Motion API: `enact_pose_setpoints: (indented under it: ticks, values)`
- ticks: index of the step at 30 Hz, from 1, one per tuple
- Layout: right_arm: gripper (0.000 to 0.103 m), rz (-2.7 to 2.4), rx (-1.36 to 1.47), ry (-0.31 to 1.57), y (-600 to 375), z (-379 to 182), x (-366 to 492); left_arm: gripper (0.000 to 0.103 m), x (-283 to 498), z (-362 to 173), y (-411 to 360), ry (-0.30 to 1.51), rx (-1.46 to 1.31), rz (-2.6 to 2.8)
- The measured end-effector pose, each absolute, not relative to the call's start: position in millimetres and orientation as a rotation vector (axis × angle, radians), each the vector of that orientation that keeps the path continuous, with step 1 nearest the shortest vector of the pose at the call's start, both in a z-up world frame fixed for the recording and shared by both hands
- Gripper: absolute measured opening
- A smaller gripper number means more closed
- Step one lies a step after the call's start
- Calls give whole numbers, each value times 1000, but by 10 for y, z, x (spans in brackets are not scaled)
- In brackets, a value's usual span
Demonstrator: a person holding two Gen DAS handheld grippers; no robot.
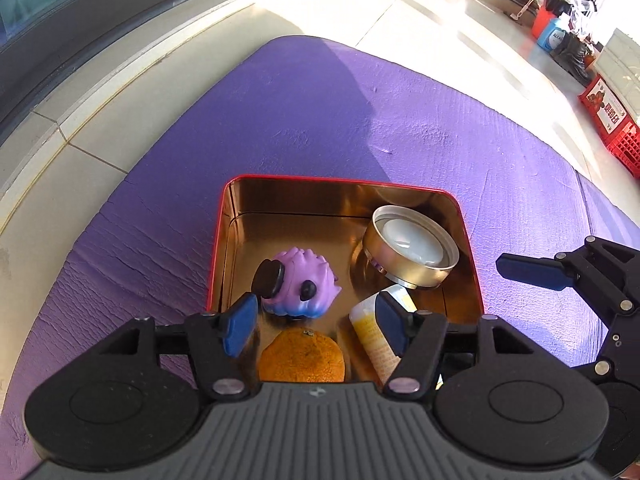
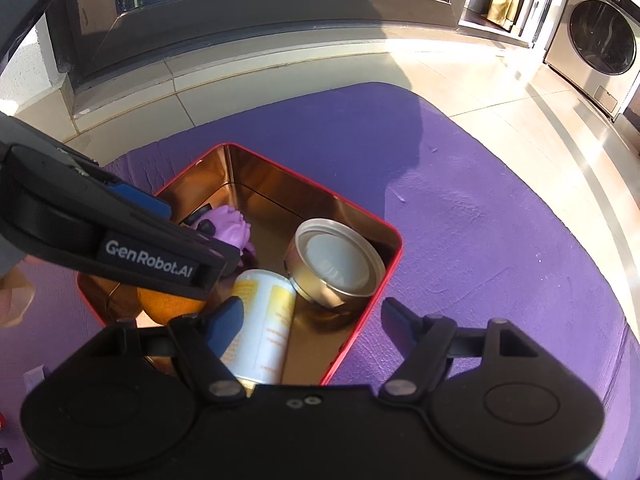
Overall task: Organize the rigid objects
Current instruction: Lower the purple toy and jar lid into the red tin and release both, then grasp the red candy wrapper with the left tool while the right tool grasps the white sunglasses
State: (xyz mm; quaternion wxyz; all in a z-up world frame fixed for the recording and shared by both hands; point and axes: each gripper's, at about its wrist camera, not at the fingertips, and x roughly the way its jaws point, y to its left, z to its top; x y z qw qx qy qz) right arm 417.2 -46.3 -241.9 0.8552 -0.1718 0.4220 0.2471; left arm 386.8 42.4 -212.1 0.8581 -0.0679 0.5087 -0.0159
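A red tin with a gold inside [image 1: 216, 248] stands on a purple mat [image 1: 320, 112]. In it lie a purple spiky toy [image 1: 304, 280], a round metal container [image 1: 412, 248], a yellow-and-white can [image 1: 374, 340] on its side and an orange [image 1: 302, 356]. My left gripper [image 1: 316, 326] hangs open over the tin's near part. The orange sits below and between its blue pads, untouched. My right gripper [image 2: 312, 316] is open over the tin's near right edge [image 2: 360, 320], holding nothing. The can [image 2: 264, 312] lies beside its left finger. The left gripper's body hides part of the orange [image 2: 168, 304] in the right wrist view.
The mat lies on a pale tiled floor [image 1: 360, 8] beside a dark window frame [image 2: 240, 32]. A red crate [image 1: 612, 124] and bottles stand far right. A washing machine [image 2: 596, 36] is at the back right. A hand [image 2: 12, 296] shows at the left edge.
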Motion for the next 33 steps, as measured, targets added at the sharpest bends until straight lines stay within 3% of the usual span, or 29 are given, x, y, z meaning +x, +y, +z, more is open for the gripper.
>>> enact_pose_setpoints:
  ticks: [12, 27, 29, 33]
  values:
    - [77, 510, -256, 879, -602, -1988, 3879, 64, 3436, -1547, 276, 980, -98, -41]
    - [87, 510, -130, 824, -866, -1380, 3211, 64, 2732, -859, 257, 900, -134, -54]
    - [89, 516, -113, 814, -882, -1309, 3125, 70, 2618, -797, 268, 894, -140, -53]
    - [94, 530, -88, 795, -896, -1188, 2919, 72, 2402, -715, 289, 883, -147, -55]
